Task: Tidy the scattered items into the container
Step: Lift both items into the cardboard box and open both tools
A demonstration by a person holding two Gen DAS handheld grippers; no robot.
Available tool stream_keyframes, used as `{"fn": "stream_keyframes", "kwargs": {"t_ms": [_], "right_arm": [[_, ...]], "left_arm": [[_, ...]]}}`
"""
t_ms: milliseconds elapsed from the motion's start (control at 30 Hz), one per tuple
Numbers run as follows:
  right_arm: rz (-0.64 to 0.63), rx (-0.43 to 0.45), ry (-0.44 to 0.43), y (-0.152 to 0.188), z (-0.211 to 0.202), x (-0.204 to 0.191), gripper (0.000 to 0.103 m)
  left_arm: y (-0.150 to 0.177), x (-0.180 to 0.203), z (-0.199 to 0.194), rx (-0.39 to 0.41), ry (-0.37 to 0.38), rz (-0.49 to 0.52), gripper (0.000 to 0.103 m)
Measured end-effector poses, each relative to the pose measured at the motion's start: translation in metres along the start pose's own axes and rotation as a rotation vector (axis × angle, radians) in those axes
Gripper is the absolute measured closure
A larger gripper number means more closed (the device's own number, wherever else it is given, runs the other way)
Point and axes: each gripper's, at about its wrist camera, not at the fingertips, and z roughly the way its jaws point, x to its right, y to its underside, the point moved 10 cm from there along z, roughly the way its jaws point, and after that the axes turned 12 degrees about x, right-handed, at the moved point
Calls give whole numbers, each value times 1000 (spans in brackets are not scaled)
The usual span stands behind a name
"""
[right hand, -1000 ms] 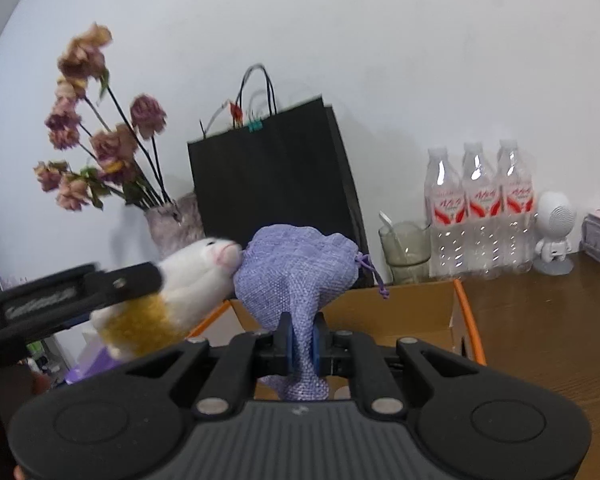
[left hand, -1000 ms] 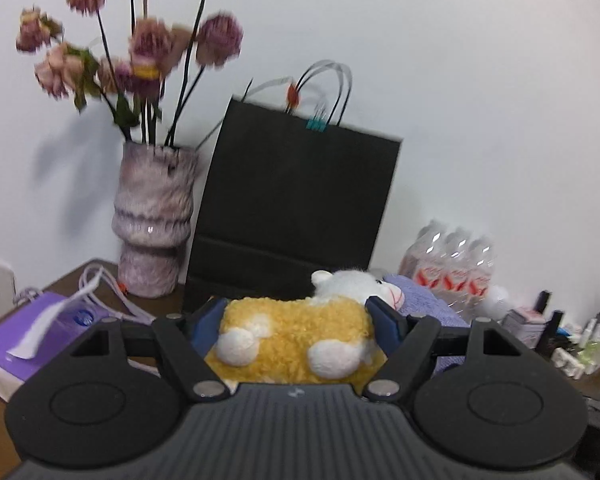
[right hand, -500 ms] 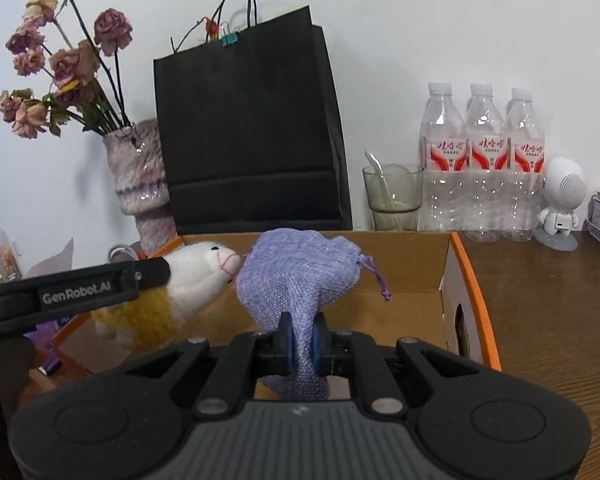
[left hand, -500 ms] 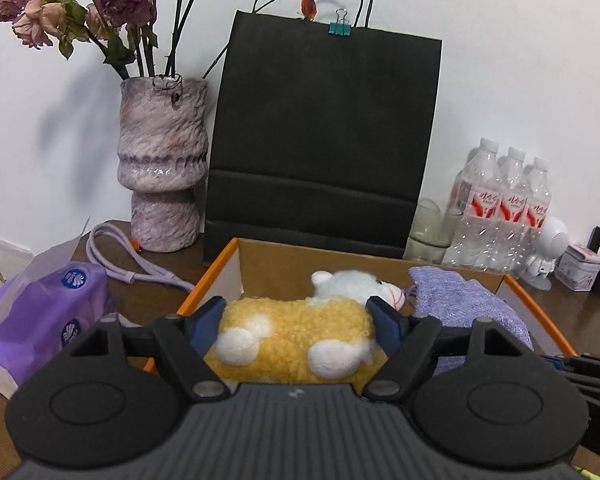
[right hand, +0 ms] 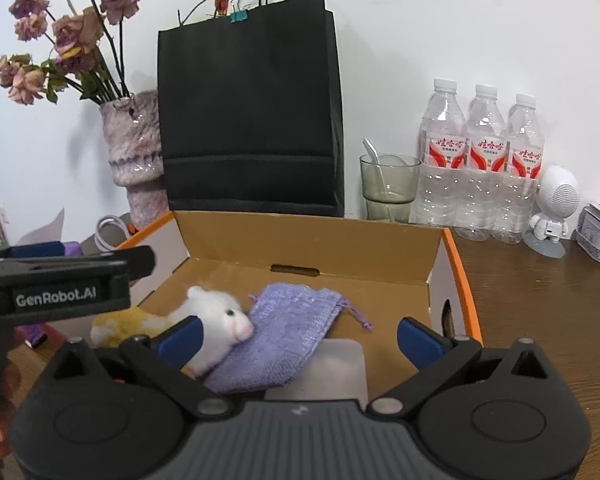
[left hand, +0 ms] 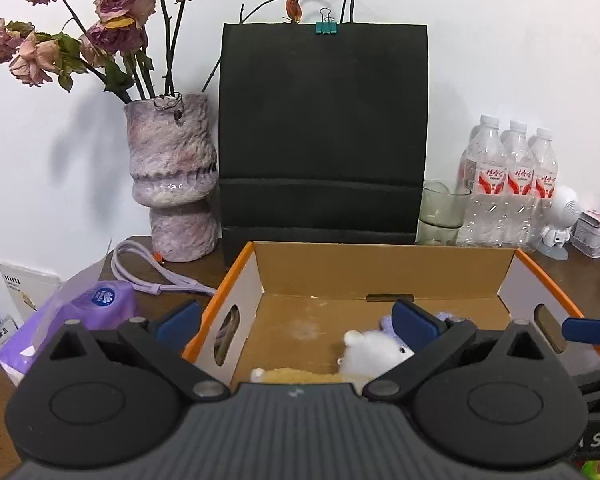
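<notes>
1. Both toys have left the grippers since a second ago: the plush lamb (right hand: pixel 216 320) and the purple drawstring pouch (right hand: pixel 284 336), then clamped and held up, now lie on the floor of the cardboard box (right hand: pixel 308 240).
2. Left gripper (left hand: pixel 296 320): its jaws are opening and stand wide apart, with nothing pressed between them; the lamb lies below them, its white head (left hand: pixel 374 350) near the right-hand blue pad.
3. Right gripper (right hand: pixel 300 336): its jaws are opening too and stand wide apart; the pouch lies below and between them, untouched by the pads.
4. Lamb and pouch touch: the lamb's pink snout rests against the pouch's left edge.
5. Behind the box on the brown counter (right hand: pixel 540 300) stand a black paper bag (right hand: pixel 252 120), a vase of dried roses (right hand: pixel 134 160), a glass with a spoon (right hand: pixel 388 184) and three water bottles (right hand: pixel 480 160).
6. A purple tissue pack (left hand: pixel 72 320) lies left of the box.
</notes>
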Motion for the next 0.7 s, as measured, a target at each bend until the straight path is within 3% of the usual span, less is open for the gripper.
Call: {"fn": "stream_keyframes", "kwargs": {"t_ms": [333, 700], "right_arm": [[29, -13, -6, 0, 0, 3, 0], [13, 9, -2, -7, -11, 5, 0]], "left_arm": [[-1, -3, -1, -4, 0, -25, 0], [-21, -15, -25, 55, -3, -114, 0]]}}
